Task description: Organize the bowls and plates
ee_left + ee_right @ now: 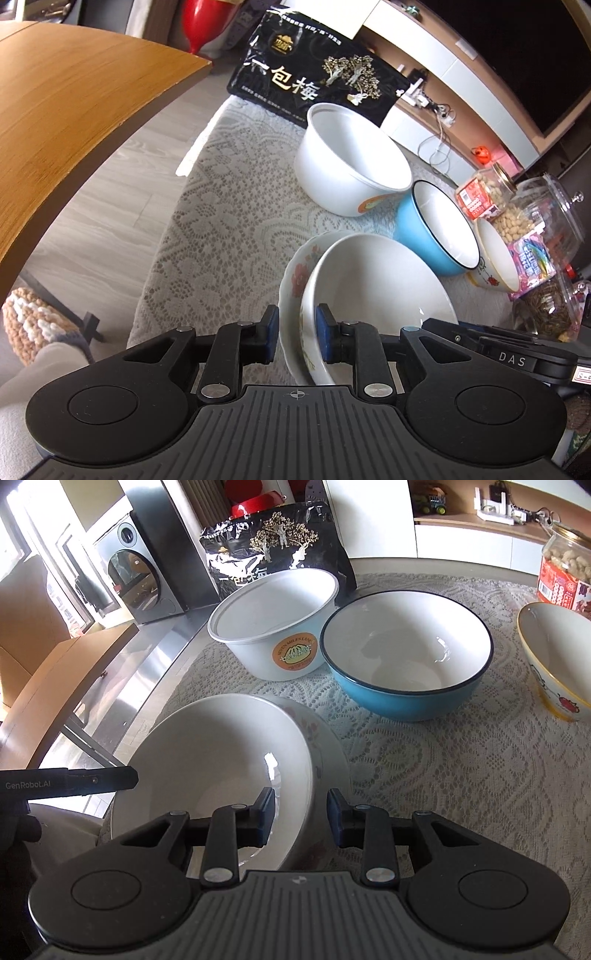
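A white bowl (373, 284) (218, 760) sits tilted on a flowered plate (295, 273) (325, 746) on the lace cloth. My left gripper (297, 334) straddles the near rims of plate and bowl; its jaws stand a little apart around them, and the pads do not clearly press on them. My right gripper (301, 821) straddles the bowl's rim with jaws apart, one finger inside the bowl. Behind stand a white tub (347, 162) (273, 624), a blue bowl (439, 232) (402, 657) and a yellow-rimmed bowl (495, 258) (557, 657).
A black snack bag (314, 70) (277, 546) stands at the table's far edge. Jars of nuts (487, 192) (565, 572) and sweets (543, 236) stand to the right. A wooden table (74, 110) is to the left, a speaker (144, 554) behind.
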Action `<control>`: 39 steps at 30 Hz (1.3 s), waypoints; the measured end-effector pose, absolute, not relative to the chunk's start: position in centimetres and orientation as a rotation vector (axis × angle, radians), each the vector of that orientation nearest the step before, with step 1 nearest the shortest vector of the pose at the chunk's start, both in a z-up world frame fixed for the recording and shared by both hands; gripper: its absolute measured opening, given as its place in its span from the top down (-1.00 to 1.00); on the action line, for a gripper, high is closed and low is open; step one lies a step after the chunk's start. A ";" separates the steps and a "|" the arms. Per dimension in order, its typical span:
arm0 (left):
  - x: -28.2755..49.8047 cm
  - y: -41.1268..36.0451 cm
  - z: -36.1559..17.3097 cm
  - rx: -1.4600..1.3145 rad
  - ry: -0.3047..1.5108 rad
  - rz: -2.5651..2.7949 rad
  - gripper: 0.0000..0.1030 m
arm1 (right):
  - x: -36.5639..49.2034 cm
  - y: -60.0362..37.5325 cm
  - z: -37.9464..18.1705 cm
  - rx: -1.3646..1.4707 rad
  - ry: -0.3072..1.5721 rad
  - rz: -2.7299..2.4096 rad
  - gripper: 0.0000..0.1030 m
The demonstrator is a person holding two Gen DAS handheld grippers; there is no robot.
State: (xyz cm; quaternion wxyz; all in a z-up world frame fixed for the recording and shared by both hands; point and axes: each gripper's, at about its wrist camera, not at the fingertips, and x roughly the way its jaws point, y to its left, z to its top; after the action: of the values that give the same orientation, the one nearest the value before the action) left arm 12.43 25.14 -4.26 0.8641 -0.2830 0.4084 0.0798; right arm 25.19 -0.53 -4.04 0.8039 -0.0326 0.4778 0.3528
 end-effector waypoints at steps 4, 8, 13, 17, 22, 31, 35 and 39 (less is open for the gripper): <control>12.7 24.2 -4.4 -0.547 0.858 0.111 0.58 | 24.6 -0.1 -4.1 -0.097 1.020 0.762 0.52; 13.0 23.8 -4.4 -0.522 0.848 0.123 0.61 | 24.6 -0.1 -4.1 -0.099 1.016 0.753 0.53; 13.3 23.4 -4.4 -0.491 0.844 0.117 0.61 | 25.0 0.1 -4.2 -0.103 0.997 0.732 0.53; 13.7 23.2 -4.8 -0.483 0.877 0.120 0.61 | 24.5 0.2 -4.4 -0.115 0.992 0.723 0.53; 13.6 22.8 -4.7 -0.448 0.870 0.136 0.63 | 23.8 -0.2 -4.4 -0.108 0.993 0.730 0.53; 11.1 22.2 1.0 -0.433 0.645 0.329 0.56 | 22.8 -7.5 -0.9 -0.001 0.832 0.624 0.49; 12.8 17.8 4.4 -0.390 0.554 0.151 0.56 | 21.7 -15.5 1.2 0.017 0.677 0.429 0.49; 18.1 10.5 4.1 -0.366 0.652 -0.090 0.56 | 20.9 -23.4 1.9 0.020 0.590 0.204 0.45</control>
State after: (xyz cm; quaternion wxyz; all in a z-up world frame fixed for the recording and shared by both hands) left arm 18.09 10.46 4.10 0.9300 -0.1785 0.3182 -0.0440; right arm 20.94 -23.36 1.85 0.9516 0.0099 0.2903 0.1005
